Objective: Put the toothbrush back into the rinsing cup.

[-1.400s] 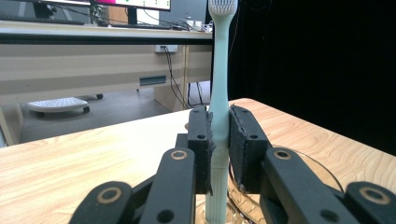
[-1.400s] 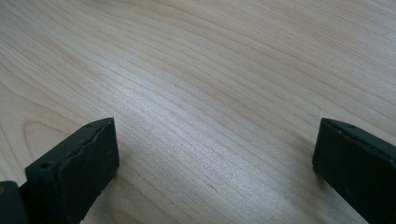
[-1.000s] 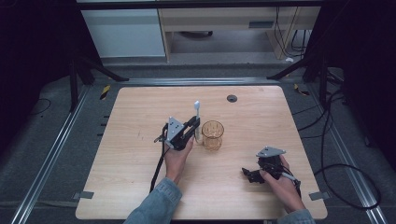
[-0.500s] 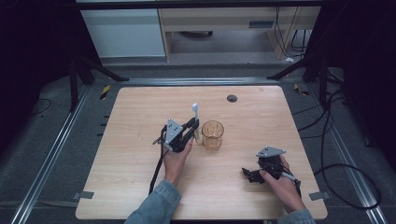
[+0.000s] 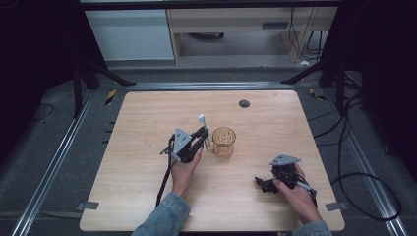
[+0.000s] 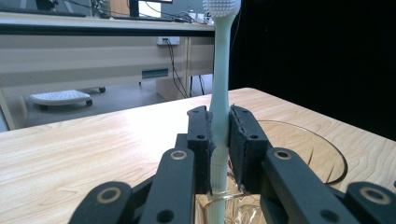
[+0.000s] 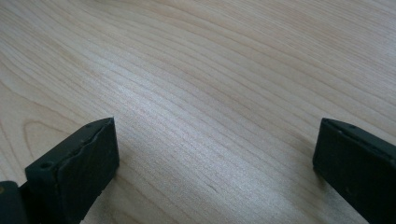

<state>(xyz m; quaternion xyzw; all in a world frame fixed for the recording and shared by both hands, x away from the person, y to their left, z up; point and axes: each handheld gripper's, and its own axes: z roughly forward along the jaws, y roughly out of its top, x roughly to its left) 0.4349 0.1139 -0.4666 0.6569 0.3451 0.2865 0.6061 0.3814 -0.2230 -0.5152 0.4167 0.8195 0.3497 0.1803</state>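
Note:
My left gripper (image 5: pixel 203 135) is shut on a pale toothbrush (image 5: pixel 201 119) that stands upright, bristle head up. In the left gripper view the pads clamp the toothbrush (image 6: pixel 220 70) at mid-handle, with the left gripper (image 6: pixel 219 135) just in front of a glass rim. An amber glass cup (image 5: pixel 223 142) stands upright on the wooden table (image 5: pixel 137 187), close to the right of the brush. Whether the handle's lower end is inside the cup I cannot tell. My right gripper (image 5: pixel 260 184) rests low at the near right, open, and nothing lies between the jaws of the right gripper (image 7: pixel 215 154).
A small black round cap (image 5: pixel 244 103) sits near the table's far edge. Metal rails run along both sides of the table. Cables (image 5: pixel 354 177) lie on the floor at the right. A white cabinet (image 5: pixel 130 34) stands beyond the table.
The left gripper with the toothbrush has shifted slightly toward the near edge and a touch to the left. The right gripper has stayed put.

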